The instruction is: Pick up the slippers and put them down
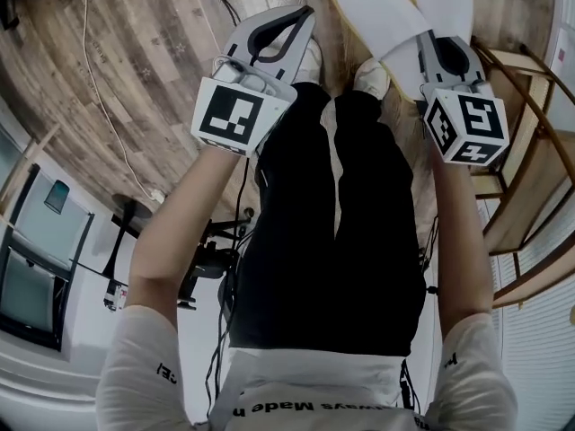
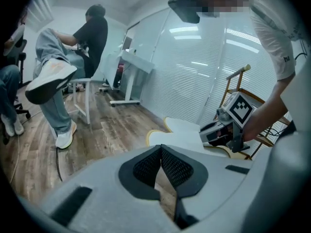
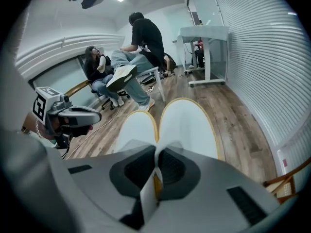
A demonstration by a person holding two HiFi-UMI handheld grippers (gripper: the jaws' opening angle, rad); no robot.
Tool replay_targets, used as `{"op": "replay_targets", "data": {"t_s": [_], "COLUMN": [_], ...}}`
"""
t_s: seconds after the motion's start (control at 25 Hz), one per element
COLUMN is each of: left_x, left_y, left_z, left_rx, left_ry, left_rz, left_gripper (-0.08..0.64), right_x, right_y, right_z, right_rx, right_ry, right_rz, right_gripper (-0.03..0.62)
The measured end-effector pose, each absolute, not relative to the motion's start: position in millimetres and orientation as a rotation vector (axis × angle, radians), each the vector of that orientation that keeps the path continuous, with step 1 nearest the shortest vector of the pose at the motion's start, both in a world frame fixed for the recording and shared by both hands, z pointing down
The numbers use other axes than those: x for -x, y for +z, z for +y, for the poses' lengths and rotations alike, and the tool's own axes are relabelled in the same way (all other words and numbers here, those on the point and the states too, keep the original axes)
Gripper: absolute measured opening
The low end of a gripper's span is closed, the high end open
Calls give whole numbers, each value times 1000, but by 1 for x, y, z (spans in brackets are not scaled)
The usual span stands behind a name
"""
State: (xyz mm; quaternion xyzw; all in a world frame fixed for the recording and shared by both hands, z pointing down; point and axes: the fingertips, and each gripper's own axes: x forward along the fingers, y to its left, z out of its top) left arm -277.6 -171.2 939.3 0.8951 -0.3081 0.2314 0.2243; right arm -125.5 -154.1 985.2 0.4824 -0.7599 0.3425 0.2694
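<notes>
Two white slippers with yellow rims (image 1: 382, 7) hang side by side, soles up, above the wood floor at the top of the head view. My right gripper (image 1: 429, 41) is shut on their near edges. In the right gripper view the pair (image 3: 187, 125) fans out beyond the jaws, with a white and yellow edge pinched between the pads (image 3: 170, 169). My left gripper (image 1: 304, 16) is to the left of the slippers and apart from them. Its pads (image 2: 146, 166) meet at the tips with nothing between. The left gripper view shows the slippers (image 2: 182, 130) held in the right gripper (image 2: 204, 132).
A wooden rack (image 1: 530, 151) stands close at the right. My own white shoes (image 1: 371, 77) are on the wood floor below the slippers. A cable (image 1: 99, 88) runs across the floor at left. Seated people (image 3: 121, 72) and a white desk (image 3: 204, 33) are farther off.
</notes>
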Motion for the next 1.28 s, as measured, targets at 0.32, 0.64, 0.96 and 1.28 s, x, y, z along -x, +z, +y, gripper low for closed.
{"op": "replay_targets", "data": {"t_s": [0.32, 0.64, 0.96, 1.28], "left_x": [281, 271, 262, 251], "left_y": [1043, 1139, 1222, 1289], "left_z": [-183, -182, -195, -219], "left_rx": [-2491, -2488, -2505, -2531], "left_ry": [674, 681, 690, 675], "left_rz": [-847, -816, -788, -782], "left_gripper": [11, 11, 11, 11], "right_x": [125, 120, 119, 112], "right_y": [1089, 1180, 1258, 1319], "right_z": [-148, -156, -170, -194], "right_rx": [-1307, -1293, -1249, -1239], "right_ry": [1019, 973, 928, 893], "right_rz": [-2045, -2060, -2092, -2108], "right_gripper": [21, 21, 21, 21]}}
